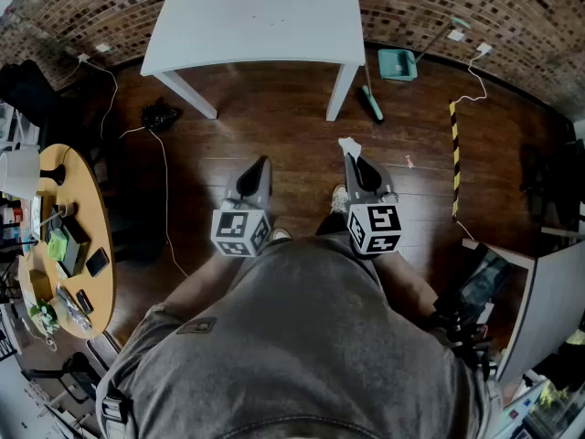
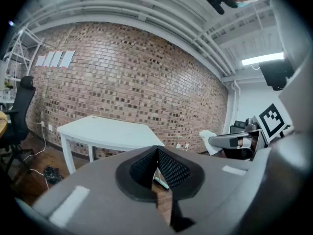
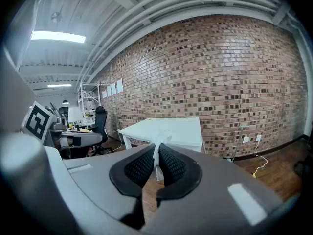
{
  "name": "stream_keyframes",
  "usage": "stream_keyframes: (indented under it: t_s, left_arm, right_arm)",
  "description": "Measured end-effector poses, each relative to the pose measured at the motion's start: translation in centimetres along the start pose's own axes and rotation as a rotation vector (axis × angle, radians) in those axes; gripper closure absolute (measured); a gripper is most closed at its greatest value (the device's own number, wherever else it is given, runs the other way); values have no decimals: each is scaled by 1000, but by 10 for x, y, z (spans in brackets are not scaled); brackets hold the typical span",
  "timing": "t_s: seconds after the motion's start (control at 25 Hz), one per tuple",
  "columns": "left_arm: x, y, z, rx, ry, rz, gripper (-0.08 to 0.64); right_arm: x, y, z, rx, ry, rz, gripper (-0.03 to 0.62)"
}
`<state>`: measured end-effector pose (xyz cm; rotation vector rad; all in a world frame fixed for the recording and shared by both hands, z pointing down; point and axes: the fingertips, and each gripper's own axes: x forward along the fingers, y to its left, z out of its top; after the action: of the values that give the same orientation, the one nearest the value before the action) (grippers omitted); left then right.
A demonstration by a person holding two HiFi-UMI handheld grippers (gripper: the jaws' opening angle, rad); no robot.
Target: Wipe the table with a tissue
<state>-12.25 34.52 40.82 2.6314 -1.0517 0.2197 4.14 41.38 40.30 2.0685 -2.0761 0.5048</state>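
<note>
The white table (image 1: 256, 16) stands ahead of me on the dark wood floor, some way beyond both grippers. My right gripper (image 1: 356, 165) is shut on a white tissue (image 1: 349, 145), which pokes out past its tips. In the right gripper view the tissue (image 3: 159, 148) is a thin white strip pinched between the black pads, with the table (image 3: 171, 129) behind it. My left gripper (image 1: 257, 172) is held level beside the right one. Its jaws (image 2: 156, 153) meet at the tip with nothing between them. The left gripper view also catches the table (image 2: 105, 131) and the tissue (image 2: 208, 137).
A teal dustpan (image 1: 398, 63) and a green-handled brush (image 1: 370, 103) lie by the table's right leg. Black cables (image 1: 160, 115) lie on the floor to the left. A round wooden table (image 1: 91, 208) with clutter stands at far left. A yellow-black strip (image 1: 452, 158) lies on the right.
</note>
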Motion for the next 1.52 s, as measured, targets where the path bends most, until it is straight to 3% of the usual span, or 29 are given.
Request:
stream_keyframes:
  t_s: [0.48, 0.76, 1.12, 1.52]
  left_arm:
    - [121, -55, 29, -1, 7, 81, 558]
    - [154, -64, 30, -32, 21, 151, 558]
    - [184, -21, 37, -65, 11, 211, 558]
    - [236, 61, 69, -96, -26, 224, 558]
  right_arm:
    - [51, -126, 35, 9, 23, 74, 561]
    - [81, -157, 43, 7, 45, 144, 560]
    - [144, -150, 54, -15, 65, 203, 561]
    - [239, -129, 96, -68, 63, 214, 560]
